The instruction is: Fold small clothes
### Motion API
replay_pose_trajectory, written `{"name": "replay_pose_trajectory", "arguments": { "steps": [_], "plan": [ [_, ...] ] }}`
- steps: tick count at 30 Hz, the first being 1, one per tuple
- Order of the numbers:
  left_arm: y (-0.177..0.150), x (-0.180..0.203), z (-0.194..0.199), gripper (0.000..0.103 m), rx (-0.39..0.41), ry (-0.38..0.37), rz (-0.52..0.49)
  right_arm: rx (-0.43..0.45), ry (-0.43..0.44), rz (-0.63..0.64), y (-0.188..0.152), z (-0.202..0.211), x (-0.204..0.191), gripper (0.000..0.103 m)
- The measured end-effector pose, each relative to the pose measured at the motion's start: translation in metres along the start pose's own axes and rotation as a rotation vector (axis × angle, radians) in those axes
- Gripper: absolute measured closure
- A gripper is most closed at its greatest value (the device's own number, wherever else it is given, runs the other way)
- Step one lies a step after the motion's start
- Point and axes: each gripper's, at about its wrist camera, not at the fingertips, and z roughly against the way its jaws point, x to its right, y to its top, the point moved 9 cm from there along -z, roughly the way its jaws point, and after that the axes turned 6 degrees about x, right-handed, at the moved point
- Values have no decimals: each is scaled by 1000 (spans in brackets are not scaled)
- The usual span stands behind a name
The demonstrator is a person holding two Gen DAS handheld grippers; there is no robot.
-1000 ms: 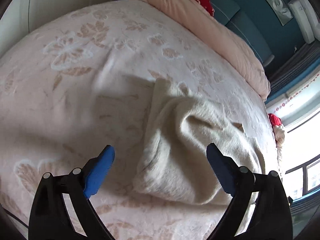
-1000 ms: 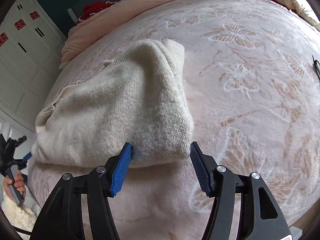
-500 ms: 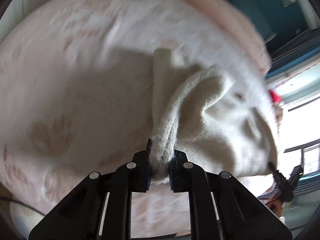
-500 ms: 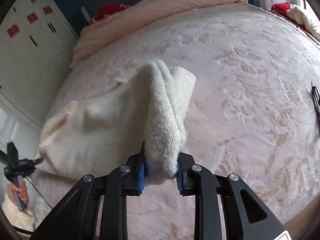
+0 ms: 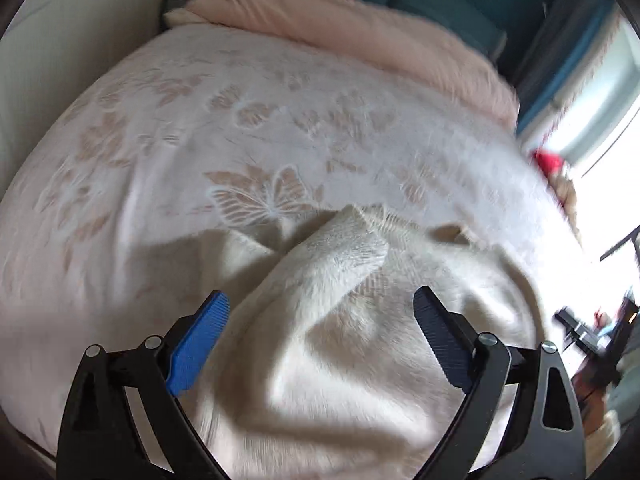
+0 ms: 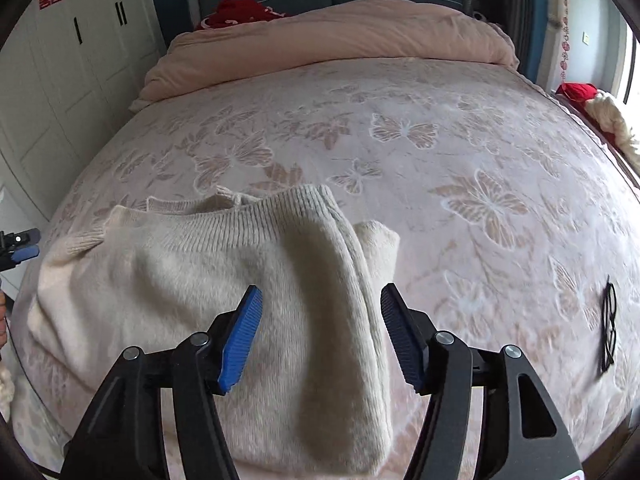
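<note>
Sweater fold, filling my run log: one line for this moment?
left gripper: opening, empty | right gripper: opening, empty | sweater: sleeves folded in, on bed

A home bedroom: butterfly-patterned bedspread (image 6: 400, 128), pink duvet (image 6: 340, 36), white wardrobe (image 6: 60, 80).

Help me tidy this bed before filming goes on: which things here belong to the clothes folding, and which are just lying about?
Part of the job:
- cream knit sweater, lying on the bedspread
- left gripper and right gripper, jaws opening, pads off the knit

Lying about:
- black glasses on the bedspread
- pink duvet at the head
- red cloth behind the duvet
</note>
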Motion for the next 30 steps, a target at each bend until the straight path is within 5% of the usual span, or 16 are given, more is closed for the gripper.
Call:
{"name": "replay_pose_trajectory", "arguments": {
  "steps": [2, 3, 5, 6, 7, 9, 13, 16, 20, 23, 25, 28, 30],
  "plan": [
    [-3, 4, -39, 14, -80, 1, -39, -43, 6, -8, 5, -30, -2, 42],
    [-11, 1, -45, 24, -104, 0, -50, -67, 15, -14, 7, -44, -2, 42],
    [-19, 3, -69, 62, -183, -27, -80, -105, 24, -23, 5, -68, -4, 46],
    [-24, 2, -69, 80, -196, -33, -66, -130, 48, -29, 3, -74, -6, 87],
    [-19, -3, -66, 91, -178, -45, -24, -152, 81, -48, 1, -78, -10, 96],
    [-3, -7, -38, 92, -90, -109, 67, -83, 147, -97, 12, -53, -16, 96],
    [31, -13, 56, 92, 92, -288, 266, 155, 238, -136, 56, 37, -24, 96],
    [42, -23, 37, 84, 78, -158, 242, 153, 167, -112, 63, 26, -10, 95],
    [11, -43, -44, 78, -111, -22, 251, -64, -12, -127, 21, -58, 26, 89],
    [-11, -51, -44, 77, -134, 21, 239, -34, -58, -139, 8, -35, 28, 82],
    [-24, -50, -10, 49, -82, 1, 234, 23, -86, -95, -1, 3, 19, 47],
    [-50, -61, 34, 20, 8, 32, 261, 57, -98, -31, -33, 45, 11, 38],
    [-76, -69, 38, 16, -2, 56, 278, 4, -91, -78, -63, 44, 15, 38]
  ]
}}
